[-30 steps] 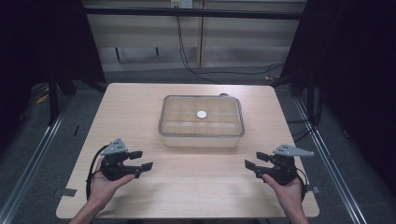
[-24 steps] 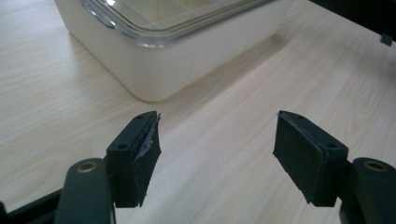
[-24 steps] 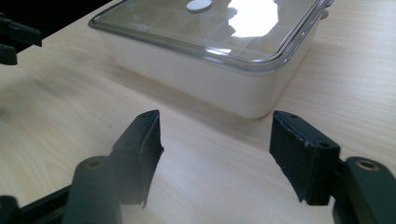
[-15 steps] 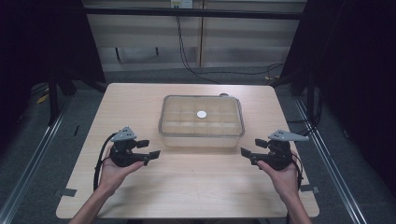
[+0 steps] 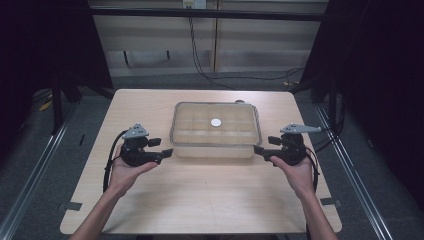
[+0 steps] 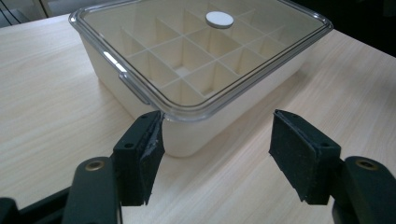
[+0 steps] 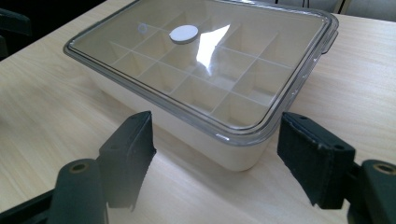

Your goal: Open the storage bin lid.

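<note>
No readable text, labels, brands or numbers anywhere.

Black claws [image 5: 166, 152], grey plates, trailing cables

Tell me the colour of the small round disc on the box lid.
White; the disc shows best in the left gripper view.

Glossy clear plastic lid [image 6: 187, 51]; matt cream box [image 7: 196, 133]; pale wood-grain table [image 5: 210, 195].
</note>
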A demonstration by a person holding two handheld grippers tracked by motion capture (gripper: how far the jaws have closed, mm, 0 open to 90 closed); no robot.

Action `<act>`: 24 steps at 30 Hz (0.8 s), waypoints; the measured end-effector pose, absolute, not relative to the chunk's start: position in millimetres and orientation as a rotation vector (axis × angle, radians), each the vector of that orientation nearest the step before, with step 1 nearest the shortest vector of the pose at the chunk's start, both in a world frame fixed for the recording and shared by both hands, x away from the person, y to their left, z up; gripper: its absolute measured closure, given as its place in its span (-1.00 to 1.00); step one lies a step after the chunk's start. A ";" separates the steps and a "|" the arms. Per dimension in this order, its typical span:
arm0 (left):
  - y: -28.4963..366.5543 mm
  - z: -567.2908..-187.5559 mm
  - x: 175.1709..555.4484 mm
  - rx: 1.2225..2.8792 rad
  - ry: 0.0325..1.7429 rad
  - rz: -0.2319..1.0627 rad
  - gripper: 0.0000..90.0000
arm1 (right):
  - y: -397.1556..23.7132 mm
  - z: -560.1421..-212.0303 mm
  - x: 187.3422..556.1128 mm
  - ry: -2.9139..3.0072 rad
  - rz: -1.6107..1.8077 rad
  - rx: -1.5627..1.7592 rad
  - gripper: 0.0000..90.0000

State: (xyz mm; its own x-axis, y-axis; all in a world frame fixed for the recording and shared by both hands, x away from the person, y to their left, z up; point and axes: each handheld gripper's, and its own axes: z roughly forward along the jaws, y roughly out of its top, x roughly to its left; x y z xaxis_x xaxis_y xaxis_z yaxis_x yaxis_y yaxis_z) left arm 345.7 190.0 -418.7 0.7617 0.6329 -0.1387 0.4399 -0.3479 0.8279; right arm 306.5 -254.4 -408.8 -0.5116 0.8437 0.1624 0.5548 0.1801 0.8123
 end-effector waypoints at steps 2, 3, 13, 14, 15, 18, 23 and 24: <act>188.0 -417.0 349.0 1.981 0.809 0.242 -0.23 | -253.9 -407.9 312.3 2.150 1.234 1.326 -0.41; 187.8 -416.2 350.8 1.978 0.807 0.243 -0.23 | -254.4 -408.0 314.8 2.154 1.240 1.327 -0.41; 180.9 -409.3 377.9 1.933 0.844 0.230 -0.17 | -259.0 -415.9 333.2 2.164 1.261 1.367 -0.41; 180.5 -409.5 381.9 1.928 0.850 0.234 -0.17 | -259.2 -416.0 334.5 2.159 1.252 1.367 -0.41; 179.8 -410.1 385.4 1.931 0.854 0.243 -0.18 | -260.1 -416.3 336.5 2.161 1.253 1.368 -0.41; 176.9 -411.5 394.7 1.941 0.860 0.260 -0.18 | -260.9 -418.3 340.9 2.137 1.292 1.379 -0.44; 171.9 -415.3 408.6 1.946 0.872 0.260 -0.22 | -255.0 -418.4 349.5 2.170 1.221 1.356 -0.46; 168.4 -419.0 415.4 1.958 0.871 0.243 -0.23 | -254.6 -417.4 356.4 2.161 1.202 1.359 -0.45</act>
